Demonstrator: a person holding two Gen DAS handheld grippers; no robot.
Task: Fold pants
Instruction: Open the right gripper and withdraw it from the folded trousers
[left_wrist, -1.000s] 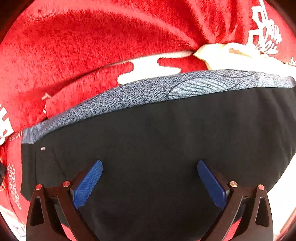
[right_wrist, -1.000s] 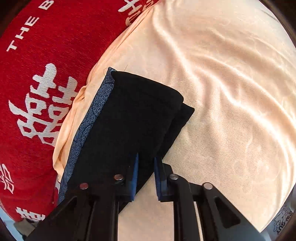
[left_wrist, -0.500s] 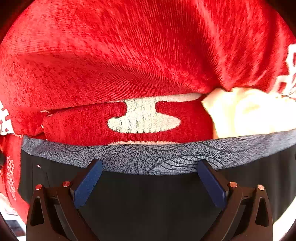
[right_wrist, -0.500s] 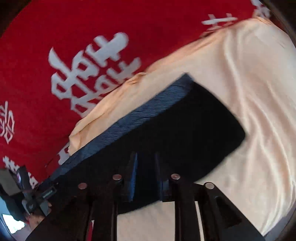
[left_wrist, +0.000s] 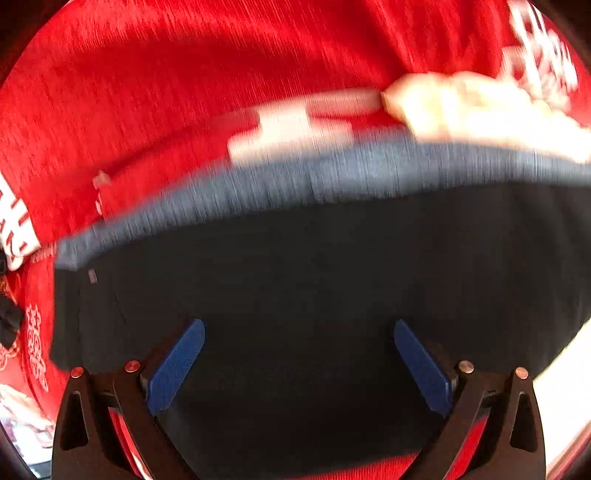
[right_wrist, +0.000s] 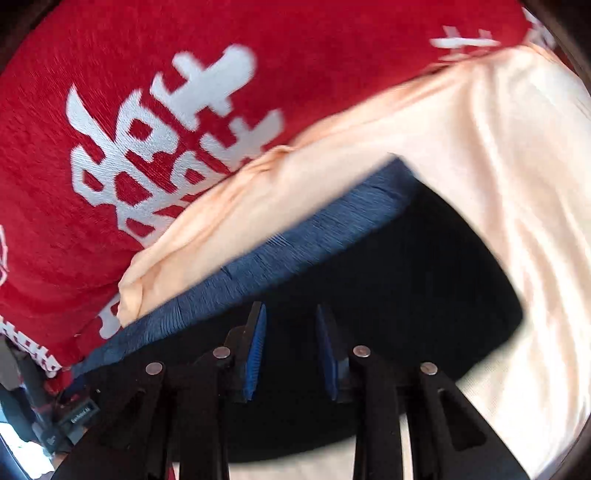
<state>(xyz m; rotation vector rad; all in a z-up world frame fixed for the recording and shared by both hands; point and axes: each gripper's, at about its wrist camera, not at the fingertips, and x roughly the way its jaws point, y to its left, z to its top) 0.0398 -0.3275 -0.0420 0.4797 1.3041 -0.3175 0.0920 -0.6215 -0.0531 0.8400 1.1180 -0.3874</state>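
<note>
The black pants with a blue-grey waistband lie folded in front of my left gripper. That gripper is wide open above the black cloth and holds nothing. In the right wrist view the same pants lie on a pale peach sheet, waistband towards the red cloth. My right gripper hovers over the pants with a narrow gap between its blue pads, and no cloth shows between them. Both views are motion-blurred.
A red blanket with white characters covers the far side in both views. A bunched edge of the peach sheet lies beyond the waistband. Dark gear sits at the lower left.
My right gripper has swung over the pants and opened a little, letting go of the cloth edge. The left view dipped towards the waistband, then came back over the black cloth.
</note>
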